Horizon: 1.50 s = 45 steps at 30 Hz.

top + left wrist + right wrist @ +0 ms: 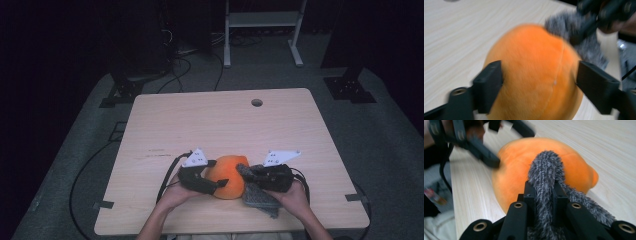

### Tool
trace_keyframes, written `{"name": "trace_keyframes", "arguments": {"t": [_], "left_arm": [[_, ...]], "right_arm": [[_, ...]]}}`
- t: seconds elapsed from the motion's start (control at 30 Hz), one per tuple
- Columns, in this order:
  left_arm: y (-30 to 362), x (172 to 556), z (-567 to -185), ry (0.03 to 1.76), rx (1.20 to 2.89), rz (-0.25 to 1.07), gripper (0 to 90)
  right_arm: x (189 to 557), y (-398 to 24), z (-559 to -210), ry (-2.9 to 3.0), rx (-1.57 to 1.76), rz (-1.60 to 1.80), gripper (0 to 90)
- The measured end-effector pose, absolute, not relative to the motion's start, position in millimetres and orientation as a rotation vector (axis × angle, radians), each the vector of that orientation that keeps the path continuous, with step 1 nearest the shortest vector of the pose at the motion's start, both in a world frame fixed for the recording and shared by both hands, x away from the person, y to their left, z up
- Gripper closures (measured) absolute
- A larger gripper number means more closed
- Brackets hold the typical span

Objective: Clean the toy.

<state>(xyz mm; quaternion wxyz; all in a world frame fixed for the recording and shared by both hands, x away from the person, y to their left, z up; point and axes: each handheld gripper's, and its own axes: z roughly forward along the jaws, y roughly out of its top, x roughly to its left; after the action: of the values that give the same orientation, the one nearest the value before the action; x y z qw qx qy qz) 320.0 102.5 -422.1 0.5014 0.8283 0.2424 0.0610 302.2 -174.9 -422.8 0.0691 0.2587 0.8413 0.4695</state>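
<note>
**Orange plush and grey cloth at the table's near edge**

On the pale wooden table (165, 125), at six o'clock, sits the orange plush (229, 175). The left gripper (539, 82) straddles it, jaws released. The right gripper (543, 192) is clenched on the grey fuzzy cloth (546, 170). A cable hole (257, 102) lies at twelve; grey carpet (380, 150) and dark stands surround.

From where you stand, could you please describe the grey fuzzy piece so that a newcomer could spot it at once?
Look at the near edge of the wooden table, between the person's hands. There sits an orange plush, and the grey piece lies against its right side, pinched in the right gripper. It is the one shaggy, dark grey, floppy thing there; the plush is smooth, round and bright.
</note>
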Motion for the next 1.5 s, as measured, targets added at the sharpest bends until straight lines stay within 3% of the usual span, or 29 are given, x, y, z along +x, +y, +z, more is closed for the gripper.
{"name": "trace_keyframes", "arguments": {"t": [0.07, 0.23, 0.57, 0.7, 0.83, 1.03, 1.2, 1.4, 1.5], "left_arm": [[97.4, 323.7, -425.5, 0.618, 2.020, 0.167, 15.8], [97.2, 321.1, -434.5, 0.618, 2.032, 0.197, 27.2], [102.2, 314.1, -433.5, 0.530, 2.056, 0.186, 27.9], [103.8, 321.5, -425.2, 0.555, 2.019, 0.133, 21.4], [99.1, 322.5, -431.6, 0.590, 2.037, 0.168, 26.9], [101.2, 319.3, -432.5, 0.584, 2.039, 0.158, 27.6], [99.2, 317.9, -433.2, 0.565, 2.042, 0.159, 27.7], [105.1, 328.6, -426.9, 0.618, 2.030, 0.102, 14.9], [101.9, 336.7, -438.9, 0.696, 2.046, -0.008, 7.4]], "right_arm": [[298.2, -171.3, -421.3, 2.541, 0.724, 1.404, 77.2], [306.3, -180.5, -428.3, 2.541, 0.856, 1.376, 77.5], [309.0, -181.0, -420.7, 2.511, 0.846, 1.421, 77.1], [302.6, -178.3, -425.8, 2.522, 0.794, 1.380, 76.9], [301.2, -178.4, -428.5, 2.524, 0.821, 1.352, 77.1], [309.0, -189.3, -440.3, 2.565, 0.979, 1.297, 77.3], [306.8, -188.0, -423.2, 2.483, 0.920, 1.442, 76.8], [305.8, -181.3, -425.1, 2.524, 0.848, 1.405, 77.1], [302.9, -181.4, -421.8, 2.534, 0.818, 1.412, 77.1]]}}
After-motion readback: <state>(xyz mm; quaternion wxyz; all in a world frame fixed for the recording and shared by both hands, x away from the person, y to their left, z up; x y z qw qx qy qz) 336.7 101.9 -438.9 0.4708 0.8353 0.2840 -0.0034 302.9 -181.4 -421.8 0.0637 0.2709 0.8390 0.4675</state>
